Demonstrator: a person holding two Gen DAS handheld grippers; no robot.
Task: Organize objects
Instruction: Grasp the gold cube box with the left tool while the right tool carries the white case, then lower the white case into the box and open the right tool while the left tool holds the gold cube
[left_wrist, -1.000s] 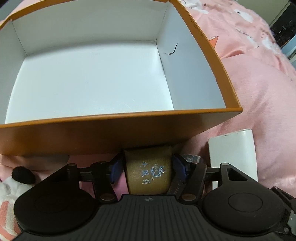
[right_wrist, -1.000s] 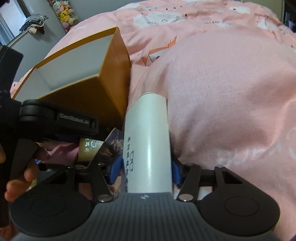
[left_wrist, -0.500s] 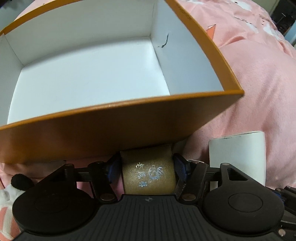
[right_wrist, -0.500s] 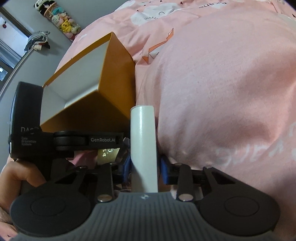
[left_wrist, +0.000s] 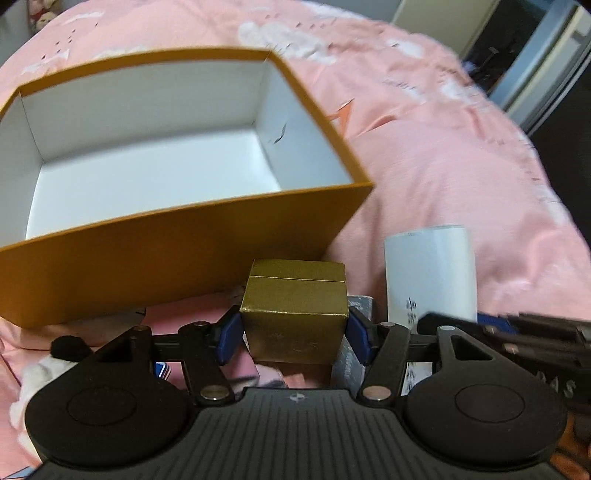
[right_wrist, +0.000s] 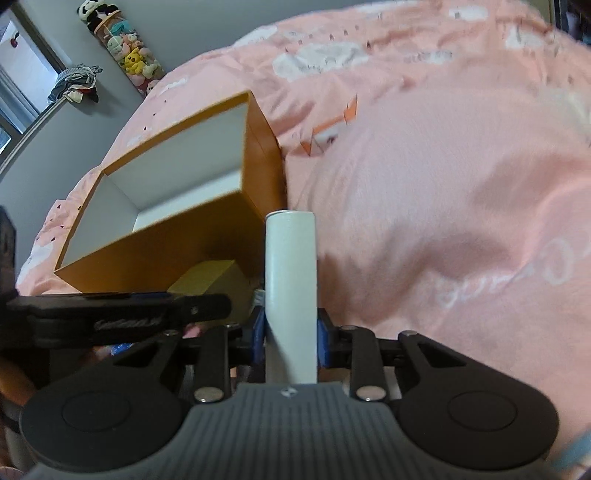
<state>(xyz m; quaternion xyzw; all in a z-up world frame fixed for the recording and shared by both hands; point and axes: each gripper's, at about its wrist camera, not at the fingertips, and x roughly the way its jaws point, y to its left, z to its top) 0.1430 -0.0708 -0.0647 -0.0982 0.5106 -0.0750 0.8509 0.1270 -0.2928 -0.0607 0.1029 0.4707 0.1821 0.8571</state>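
Orange box (left_wrist: 177, 258), white inside, open-topped and empty, sits on the pink bedding. Small gold carton (left_wrist: 293, 314), flap shut, is raised just in front of its near wall. White rectangular box (right_wrist: 291, 295), narrow face up, is beside it at the orange box's right corner.

Soft, fairly dim indoor light falls evenly over both views, and the white inside of the open orange cardboard box (left_wrist: 155, 162) is the brightest area, without glare. Motion blur smears the pink printed bed cover (right_wrist: 461, 184) and the box edges. Fisheye distortion bends the edges, and the corners fall dark.
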